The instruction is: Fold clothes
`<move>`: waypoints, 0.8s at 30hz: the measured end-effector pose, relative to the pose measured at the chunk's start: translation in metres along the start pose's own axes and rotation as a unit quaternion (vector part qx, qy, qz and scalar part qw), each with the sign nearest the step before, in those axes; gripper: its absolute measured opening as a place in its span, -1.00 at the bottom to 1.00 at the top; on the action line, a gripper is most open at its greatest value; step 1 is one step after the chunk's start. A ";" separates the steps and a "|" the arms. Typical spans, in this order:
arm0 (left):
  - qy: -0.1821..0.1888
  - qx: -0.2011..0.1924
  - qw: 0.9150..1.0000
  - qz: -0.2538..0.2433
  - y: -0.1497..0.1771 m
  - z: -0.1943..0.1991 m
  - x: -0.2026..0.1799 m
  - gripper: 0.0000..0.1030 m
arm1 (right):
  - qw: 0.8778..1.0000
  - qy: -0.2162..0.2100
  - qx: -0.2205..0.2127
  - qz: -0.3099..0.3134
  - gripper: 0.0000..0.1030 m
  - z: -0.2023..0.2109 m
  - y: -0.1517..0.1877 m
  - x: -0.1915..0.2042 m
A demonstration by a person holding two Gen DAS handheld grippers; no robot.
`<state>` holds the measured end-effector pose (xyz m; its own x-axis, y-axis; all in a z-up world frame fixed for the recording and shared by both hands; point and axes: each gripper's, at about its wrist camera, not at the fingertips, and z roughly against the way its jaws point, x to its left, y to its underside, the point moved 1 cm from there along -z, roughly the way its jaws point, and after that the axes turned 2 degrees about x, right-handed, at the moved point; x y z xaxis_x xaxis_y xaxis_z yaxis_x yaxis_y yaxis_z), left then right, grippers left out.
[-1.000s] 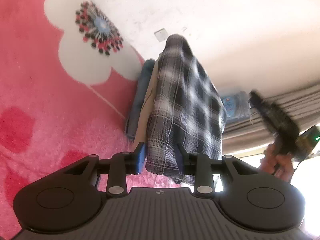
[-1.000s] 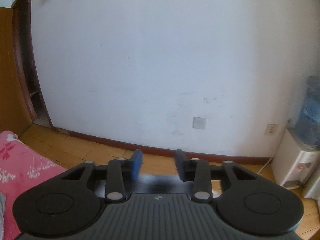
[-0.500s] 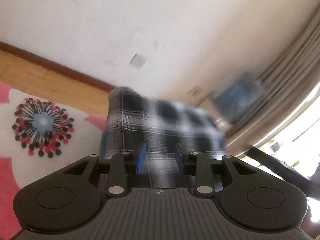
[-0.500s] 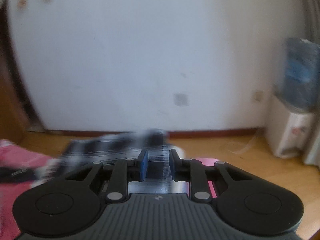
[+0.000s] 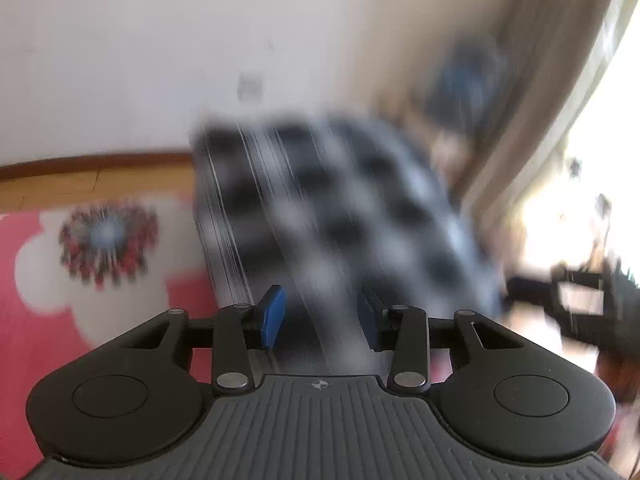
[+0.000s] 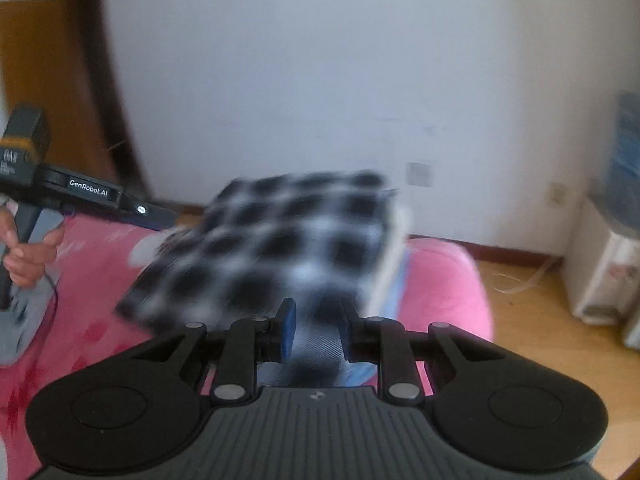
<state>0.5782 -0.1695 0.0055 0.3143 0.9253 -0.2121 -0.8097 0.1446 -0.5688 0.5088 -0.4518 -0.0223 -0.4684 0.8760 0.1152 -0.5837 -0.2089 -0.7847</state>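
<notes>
The checked shirt lies as a flat folded block on the pink blanket, on top of other folded clothes whose white and blue edges peek out on the right side of the shirt. It sits straight ahead of both grippers, and its long way runs away from them toward the white wall.

The left gripper has its fingers wide apart, with the shirt's near edge between them. The right gripper is open too, and the near edge of the shirt lies in its gap. Both pictures are blurry, so I cannot tell if either one is pinching cloth.

Both look about equally close to the shirt.

The other handle to the left of the shirt reads "GenRobot.AI".
</notes>
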 end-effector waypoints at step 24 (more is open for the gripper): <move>-0.093 -0.085 0.987 0.104 0.124 0.108 -0.056 1.00 | 0.981 0.173 0.003 0.092 -0.45 0.093 0.030 0.137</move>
<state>0.4066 -0.1655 0.0331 0.0407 0.9795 -0.1971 -0.7467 -0.1013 -0.6575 0.3652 -0.3786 0.0263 -0.3137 0.9179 -0.2431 -0.5140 -0.3794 -0.7693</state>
